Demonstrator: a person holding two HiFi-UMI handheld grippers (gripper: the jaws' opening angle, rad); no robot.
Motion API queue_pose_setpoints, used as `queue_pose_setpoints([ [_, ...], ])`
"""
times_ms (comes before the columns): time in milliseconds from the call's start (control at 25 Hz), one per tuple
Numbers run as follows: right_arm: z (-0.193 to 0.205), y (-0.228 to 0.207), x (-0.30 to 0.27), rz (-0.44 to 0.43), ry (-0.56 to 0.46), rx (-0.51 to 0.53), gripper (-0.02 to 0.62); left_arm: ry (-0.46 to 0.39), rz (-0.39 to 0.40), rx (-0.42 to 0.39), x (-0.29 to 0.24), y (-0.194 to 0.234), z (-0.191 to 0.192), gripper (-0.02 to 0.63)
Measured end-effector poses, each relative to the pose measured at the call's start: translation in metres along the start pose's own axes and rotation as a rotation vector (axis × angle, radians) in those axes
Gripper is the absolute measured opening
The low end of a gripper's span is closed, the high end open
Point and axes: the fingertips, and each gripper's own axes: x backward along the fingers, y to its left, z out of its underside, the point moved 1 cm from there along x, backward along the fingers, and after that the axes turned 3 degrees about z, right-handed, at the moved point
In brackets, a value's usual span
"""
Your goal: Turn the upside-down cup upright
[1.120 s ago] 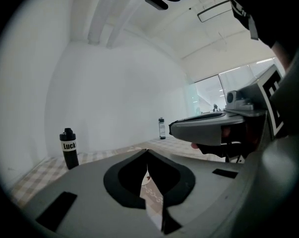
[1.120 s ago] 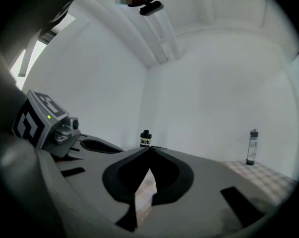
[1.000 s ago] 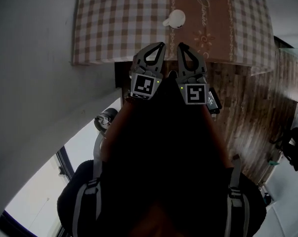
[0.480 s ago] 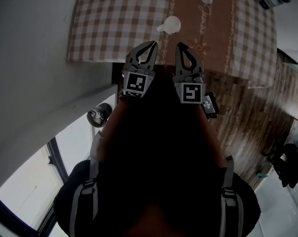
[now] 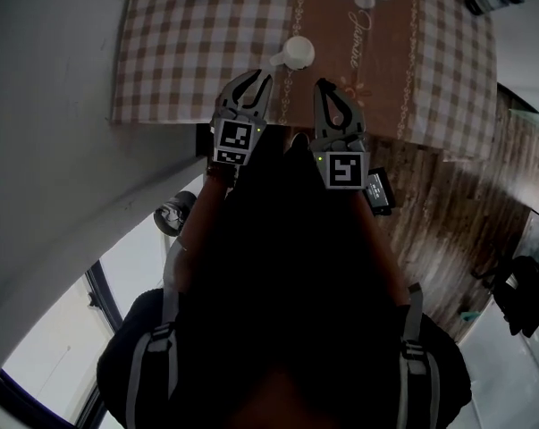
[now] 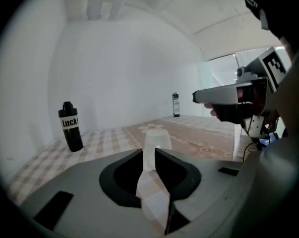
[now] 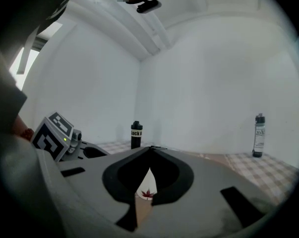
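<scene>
Room: a plain white wall (image 6: 129,58) rises beyond the cup (image 5: 298,52). A wooden floor (image 5: 448,213) lies to the right of the cup and nearer the person.

Table (image 5: 162,79): it is covered by a cloth (image 5: 385,61) with checked bands either side of a brown printed centre strip. Its near edge runs just on the person's side of the cup, and its left edge is well to the cup's left. Bare cloth lies all round the cup, with most open room beyond it and to either side.

Left hand-held gripper (image 5: 262,77): it reaches over the table's near edge, just short of the cup on its left. The jaws are part-way apart and opening. The cup shows in the gap beyond the tips, the pads are clear of it, and nothing is gripped.

Right hand-held gripper (image 5: 321,84): it is near the cup on its right, with the jaws closed tip to tip and nothing held. The cup shows only through the slot below the tips.

Black bottle (image 6: 71,126): upright, well to the cup's left, toward the far edge.

Clear bottle (image 6: 175,104): upright, well beyond the cup to its right.

Cup: white, mouth down on the cloth where the checked band meets the brown strip.
</scene>
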Motion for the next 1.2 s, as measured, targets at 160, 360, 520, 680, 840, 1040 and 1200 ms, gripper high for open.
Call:
queue_pose_setpoints([
  [160,0.002,-0.017,-0.011,0.023,0.014,0.003,0.002,0.048,0.050,-0.004,-0.022,0.006,0.015,0.120],
  [360,0.006,-0.032,-0.020,0.049,0.045,0.006,0.002,0.086,0.102,-0.005,-0.042,0.007,0.025,0.132],
  [520,0.012,-0.032,-0.026,0.050,0.059,0.011,0.002,0.101,0.090,0.007,-0.049,0.015,0.031,0.132],
  [680,0.018,-0.032,-0.031,0.056,0.081,-0.005,0.002,0.114,0.117,-0.001,-0.055,0.009,0.036,0.132],
  [840,0.018,-0.033,-0.034,0.055,0.089,-0.002,0.002,0.131,0.107,0.007,-0.058,0.006,0.040,0.117],
  [1040,0.017,-0.037,-0.033,0.070,0.091,0.013,0.002,0.119,0.101,0.003,-0.063,0.011,0.038,0.071],
  [1200,0.017,-0.042,-0.028,0.088,0.093,0.009,0.002,0.122,0.100,0.005,-0.064,0.012,0.039,0.077],
])
